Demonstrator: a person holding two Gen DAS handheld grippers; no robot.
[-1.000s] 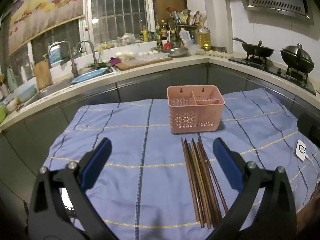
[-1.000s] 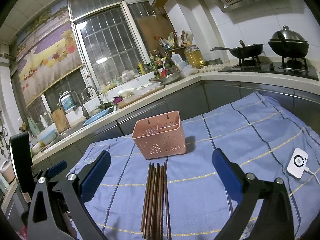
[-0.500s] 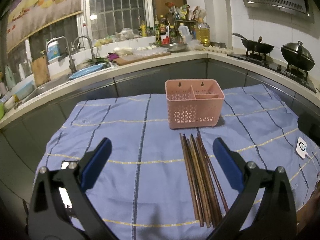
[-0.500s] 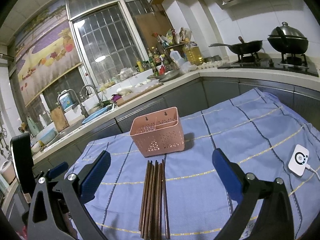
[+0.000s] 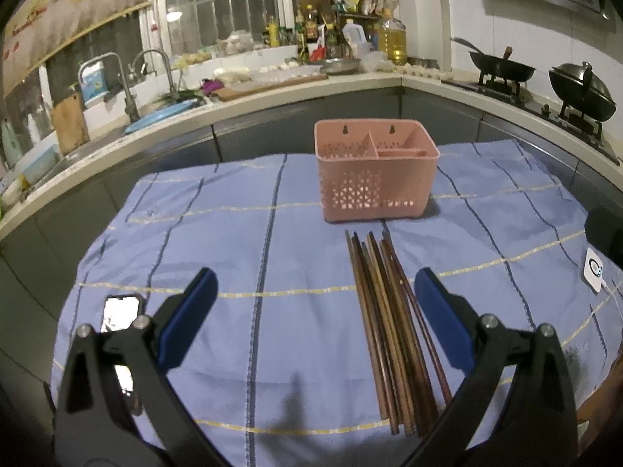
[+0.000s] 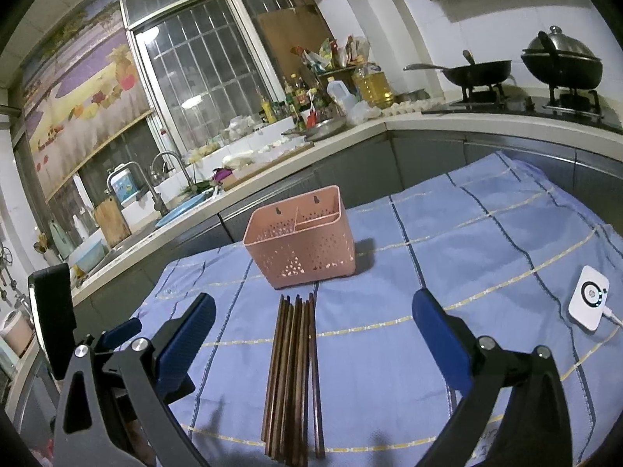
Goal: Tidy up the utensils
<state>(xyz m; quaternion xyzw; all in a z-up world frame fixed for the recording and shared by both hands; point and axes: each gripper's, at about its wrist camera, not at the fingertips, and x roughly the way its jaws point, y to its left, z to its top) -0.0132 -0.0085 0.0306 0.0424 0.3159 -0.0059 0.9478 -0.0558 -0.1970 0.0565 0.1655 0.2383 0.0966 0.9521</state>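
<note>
Both tongs, left (image 5: 311,311) and right (image 6: 313,336), are spread wide with nothing in them. The chopsticks (image 5: 389,319) lie bundled mid-frame, tips toward the pink basket (image 5: 375,173) above them on the desk, probably lined up for easy loading.

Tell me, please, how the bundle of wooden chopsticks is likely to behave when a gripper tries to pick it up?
The chopsticks look thin and stiff, so they should not bend. Lying loose side by side on the blue cloth, they will probably scatter or roll if nudged. Being slim and flat on the fabric, they may slip from the open right gripper.
</note>
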